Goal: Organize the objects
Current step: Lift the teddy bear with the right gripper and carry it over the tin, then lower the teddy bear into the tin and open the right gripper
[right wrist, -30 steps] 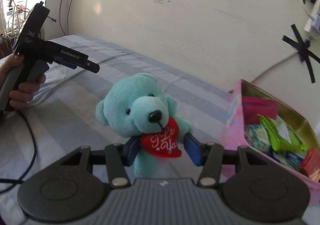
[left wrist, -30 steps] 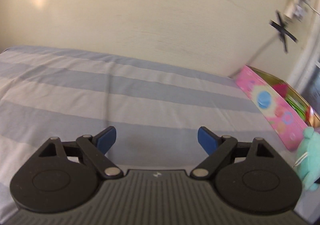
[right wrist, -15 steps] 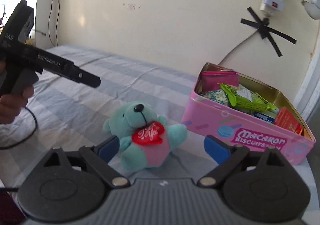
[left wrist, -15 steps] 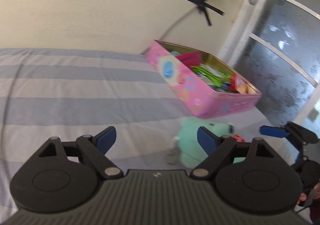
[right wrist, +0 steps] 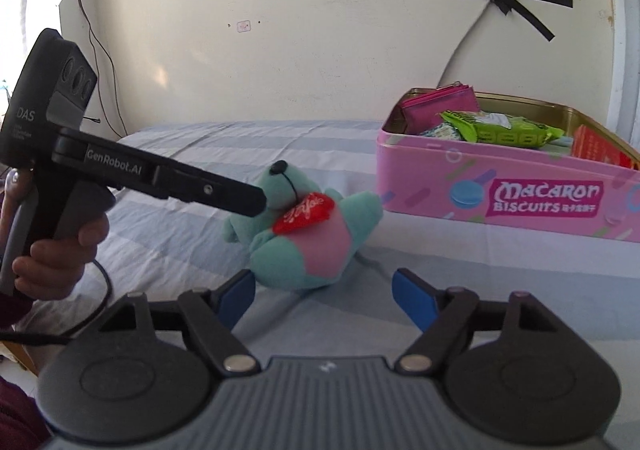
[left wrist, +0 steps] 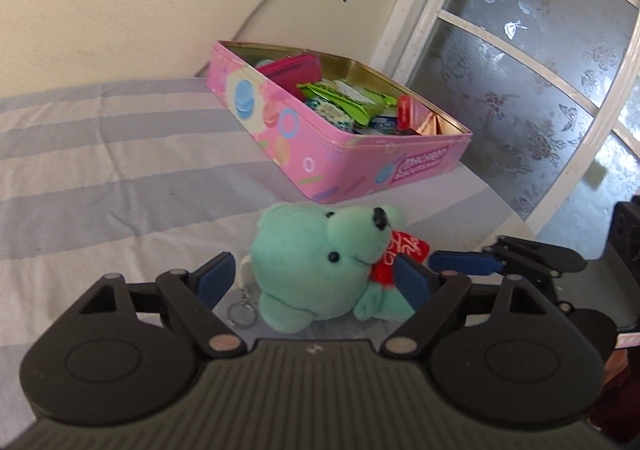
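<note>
the left gripper (left wrist: 312, 282) is spread wide, its two blue pads on either side of the teddy bear's (left wrist: 320, 266) head without pinching it; from the right wrist view its black arm reads "genrobot.ai" and its housing "das", and its tip (right wrist: 240, 202) sits right at the bear's head. the right gripper (right wrist: 324, 296) is also released, jaws wide apart and holding nothing, with the bear just beyond its pads.

one teal teddy bear (right wrist: 308, 230) lies on its back on the striped sheet (right wrist: 192, 154), just beside the biscuit tin and on the tin's left in the right wrist view. it has a pink belly and hugs one red heart (right wrist: 304, 212) with white cursive writing, too blurred to read with certainty. a small metal key ring (left wrist: 241, 312) lies touching the bear on the side away from the tin.

one pink biscuit tin (right wrist: 508, 202) stands open on the sheet, its front panel reading "macaron biscuits" with smaller characters i cannot make out. inside the tin: one magenta pouch (right wrist: 440, 108) at the end nearest the wall, one green snack packet (right wrist: 500, 130) in the middle with unreadable print, one red box (right wrist: 600, 148) at the far end, plus a patterned blue-white packet (left wrist: 332, 114) under the green one.

above the tin, black tape crosses (right wrist: 508, 2) hold a cable to the wall.
</note>
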Demonstrator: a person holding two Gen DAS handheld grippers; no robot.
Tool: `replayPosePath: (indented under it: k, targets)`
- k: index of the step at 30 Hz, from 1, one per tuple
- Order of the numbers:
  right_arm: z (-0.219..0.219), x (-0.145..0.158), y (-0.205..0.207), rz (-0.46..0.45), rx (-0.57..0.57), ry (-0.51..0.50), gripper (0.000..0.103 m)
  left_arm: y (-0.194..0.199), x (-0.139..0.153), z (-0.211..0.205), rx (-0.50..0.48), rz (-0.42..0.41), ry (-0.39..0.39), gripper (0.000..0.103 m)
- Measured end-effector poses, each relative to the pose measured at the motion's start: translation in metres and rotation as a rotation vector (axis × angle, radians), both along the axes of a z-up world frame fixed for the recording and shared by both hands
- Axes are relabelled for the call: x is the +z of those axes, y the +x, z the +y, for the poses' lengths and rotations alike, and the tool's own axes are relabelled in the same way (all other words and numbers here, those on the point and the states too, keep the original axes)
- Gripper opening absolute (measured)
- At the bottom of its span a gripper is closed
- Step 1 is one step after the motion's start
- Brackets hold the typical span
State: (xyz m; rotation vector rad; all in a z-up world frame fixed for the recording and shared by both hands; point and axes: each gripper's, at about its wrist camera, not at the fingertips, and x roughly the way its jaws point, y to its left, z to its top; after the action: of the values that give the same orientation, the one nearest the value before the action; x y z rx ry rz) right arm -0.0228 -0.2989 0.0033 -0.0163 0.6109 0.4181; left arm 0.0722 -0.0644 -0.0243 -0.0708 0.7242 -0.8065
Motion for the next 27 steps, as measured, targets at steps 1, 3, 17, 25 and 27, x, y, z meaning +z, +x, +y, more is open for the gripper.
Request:
replayPosePath:
  k: [1, 3, 17, 25, 27]
  targets:
    - [0.002, -0.001, 0.003, 0.003, 0.003, 0.006, 0.079, 0.002, -0.003, -0.005, -0.01, 0.01, 0.005, 0.086]
    - [0.006, -0.005, 0.013, 0.012, 0.011, 0.021, 0.078, 0.006, -0.008, -0.013, -0.032, 0.027, 0.012, 0.079]
    - [-0.06, 0.045, 0.055, -0.139, -0.132, 0.019, 0.049, 0.052, 0.066, -0.135, -0.114, -0.129, 0.066, 0.077]
    - [-0.133, 0.054, 0.135, 0.007, -0.181, -0.001, 0.049, 0.114, 0.057, -0.206, -0.118, -0.031, 0.145, 0.077]
    - [-0.142, 0.046, 0.158, 0.067, -0.176, -0.005, 0.049, 0.127, 0.049, -0.218, -0.1, -0.018, 0.179, 0.077]
